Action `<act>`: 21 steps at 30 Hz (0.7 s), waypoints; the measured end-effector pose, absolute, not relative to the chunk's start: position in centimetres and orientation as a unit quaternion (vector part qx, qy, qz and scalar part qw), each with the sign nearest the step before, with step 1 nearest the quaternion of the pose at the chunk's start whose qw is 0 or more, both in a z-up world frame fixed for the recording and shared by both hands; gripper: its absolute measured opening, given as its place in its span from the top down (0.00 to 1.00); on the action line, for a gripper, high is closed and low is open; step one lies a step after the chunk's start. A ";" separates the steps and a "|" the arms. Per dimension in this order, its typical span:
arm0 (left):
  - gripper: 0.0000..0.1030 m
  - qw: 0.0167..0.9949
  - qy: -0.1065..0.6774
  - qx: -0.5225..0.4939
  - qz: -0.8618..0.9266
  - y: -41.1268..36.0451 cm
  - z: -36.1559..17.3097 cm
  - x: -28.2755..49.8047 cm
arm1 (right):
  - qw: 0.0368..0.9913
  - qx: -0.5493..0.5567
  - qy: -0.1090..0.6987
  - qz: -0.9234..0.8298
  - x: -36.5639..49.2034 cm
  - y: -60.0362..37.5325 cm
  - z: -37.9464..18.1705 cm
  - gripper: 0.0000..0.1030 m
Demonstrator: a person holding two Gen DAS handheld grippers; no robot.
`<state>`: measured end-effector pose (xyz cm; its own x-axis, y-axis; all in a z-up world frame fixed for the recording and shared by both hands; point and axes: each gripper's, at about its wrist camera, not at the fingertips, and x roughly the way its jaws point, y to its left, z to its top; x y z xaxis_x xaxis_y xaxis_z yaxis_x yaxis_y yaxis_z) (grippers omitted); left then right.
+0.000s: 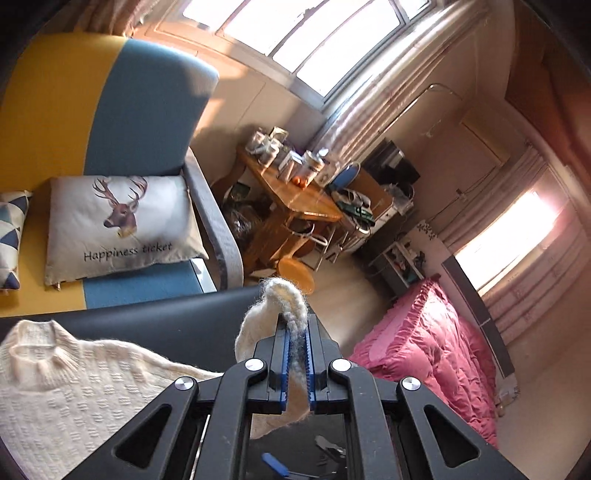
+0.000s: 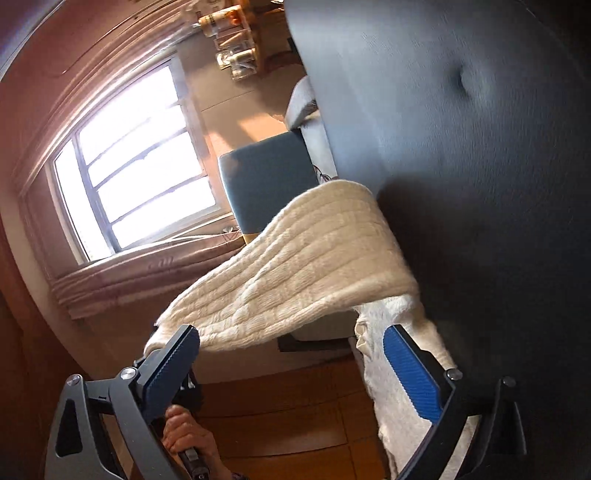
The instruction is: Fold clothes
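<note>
The cream sweater (image 1: 74, 387) lies spread over the dark surface (image 1: 166, 321) at the lower left of the left wrist view, its ribbed collar toward the left edge. A bunched fold of its knit rises at bottom centre, pinched between the blue pads of the left gripper (image 1: 295, 332), whose jaws are pressed nearly together with wool sticking out above the tips.

In the right wrist view the right gripper (image 2: 295, 354) stands wide open, holding nothing. A stretched band of the sweater (image 2: 295, 266) runs from the dark surface (image 2: 461, 147) on the right down toward the lower left. It passes just above the gripper's left finger (image 2: 177, 358), while more knit hangs behind the right finger (image 2: 410, 373). A hand (image 2: 184, 432) grips a handle at the bottom.

Beyond the surface in the left view sits a yellow and blue sofa (image 1: 140, 110) with a deer cushion (image 1: 118, 225). Farther off are a cluttered wooden table (image 1: 295, 195), a pink bedspread (image 1: 436, 350) at right, and bright windows (image 1: 306, 33).
</note>
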<state>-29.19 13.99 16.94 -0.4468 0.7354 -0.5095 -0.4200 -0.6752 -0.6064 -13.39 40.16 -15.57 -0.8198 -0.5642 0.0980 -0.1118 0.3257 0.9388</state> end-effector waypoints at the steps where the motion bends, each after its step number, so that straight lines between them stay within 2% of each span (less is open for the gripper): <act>1: 0.93 0.348 -0.204 -0.390 0.828 13.1 17.1 -29.1 | 0.208 0.215 -0.797 -0.525 -14.1 39.1 -16.1 0.00; 12: 0.93 0.326 -0.247 -0.358 0.839 2.8 18.2 -28.0 | 0.172 0.192 -0.849 -0.461 -18.6 33.7 -19.2 0.00; 18: 0.93 0.304 -0.267 -0.350 0.845 -2.9 16.0 -27.0 | 0.162 0.215 -0.829 -0.491 -20.3 33.9 -18.3 0.00; 21: 0.93 0.267 -0.271 -0.361 0.851 -6.4 12.9 -26.5 | 0.154 0.225 -0.791 -0.547 -20.6 34.8 -16.7 0.00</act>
